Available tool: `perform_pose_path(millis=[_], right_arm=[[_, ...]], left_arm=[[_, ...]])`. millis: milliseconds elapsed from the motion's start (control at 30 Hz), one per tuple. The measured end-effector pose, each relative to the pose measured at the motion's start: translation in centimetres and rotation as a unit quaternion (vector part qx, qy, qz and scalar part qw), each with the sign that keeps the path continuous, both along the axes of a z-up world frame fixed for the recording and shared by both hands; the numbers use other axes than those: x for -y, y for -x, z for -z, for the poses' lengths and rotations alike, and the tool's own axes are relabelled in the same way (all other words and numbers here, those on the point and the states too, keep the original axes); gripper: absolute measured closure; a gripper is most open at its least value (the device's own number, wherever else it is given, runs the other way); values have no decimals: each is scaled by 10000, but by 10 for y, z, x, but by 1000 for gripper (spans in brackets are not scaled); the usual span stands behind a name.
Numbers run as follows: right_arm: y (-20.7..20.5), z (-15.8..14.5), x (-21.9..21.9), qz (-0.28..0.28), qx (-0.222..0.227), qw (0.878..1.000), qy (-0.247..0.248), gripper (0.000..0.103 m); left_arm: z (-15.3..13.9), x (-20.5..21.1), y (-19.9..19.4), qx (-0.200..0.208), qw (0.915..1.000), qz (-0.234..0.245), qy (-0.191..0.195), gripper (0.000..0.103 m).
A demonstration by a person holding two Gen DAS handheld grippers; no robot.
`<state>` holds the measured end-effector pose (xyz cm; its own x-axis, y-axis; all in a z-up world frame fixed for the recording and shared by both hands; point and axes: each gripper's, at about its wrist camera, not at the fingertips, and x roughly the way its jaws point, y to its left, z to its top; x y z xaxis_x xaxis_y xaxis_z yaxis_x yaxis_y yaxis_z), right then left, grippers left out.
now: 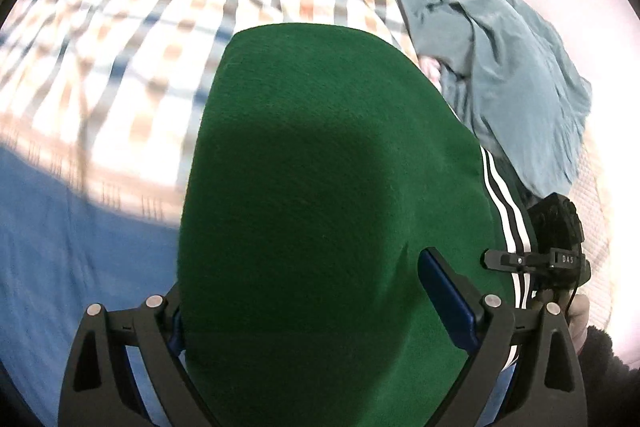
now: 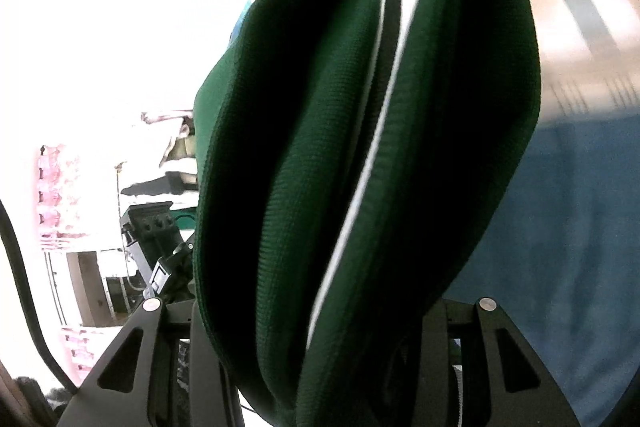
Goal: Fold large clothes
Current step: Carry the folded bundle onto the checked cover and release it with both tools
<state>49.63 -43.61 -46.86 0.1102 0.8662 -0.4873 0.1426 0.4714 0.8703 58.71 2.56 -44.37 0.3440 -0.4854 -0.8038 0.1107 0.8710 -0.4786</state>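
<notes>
The green garment point(image 1: 328, 187) hangs above the bed point(image 1: 80, 235), in front of the checked quilt point(image 1: 120, 47), and you hold it with both tongs. The left tongs point(image 1: 320, 311) stand fairly wide with cloth bunched between the fingers; the right tongs point(image 2: 320, 307) clamp several thick folds. If either grip loosens, the heavy layers may slide out and the fold will open. The garment's lower edge is cut off, the fingertips are covered, and the bright room beside it is washed out.
</notes>
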Motion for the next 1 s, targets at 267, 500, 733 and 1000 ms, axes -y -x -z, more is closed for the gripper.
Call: perform_pose_path(millis=[267, 500, 733, 1000], right_arm=[[-181, 42, -11, -55, 84, 9998, 158, 57], [-261, 107, 8, -47, -253, 9979, 602, 57], [-250, 105, 17, 133, -232, 9917, 1261, 28], [-208, 23, 0, 170, 454, 8811, 4705, 12]], left_arm=[[50, -17, -138, -40, 9998, -8, -196, 7], [132, -15, -182, -291, 9977, 94, -597, 4], [134, -11, -164, -7, 9962, 50, -870, 0], [67, 9, -103, 449, 9729, -293, -2249, 0]])
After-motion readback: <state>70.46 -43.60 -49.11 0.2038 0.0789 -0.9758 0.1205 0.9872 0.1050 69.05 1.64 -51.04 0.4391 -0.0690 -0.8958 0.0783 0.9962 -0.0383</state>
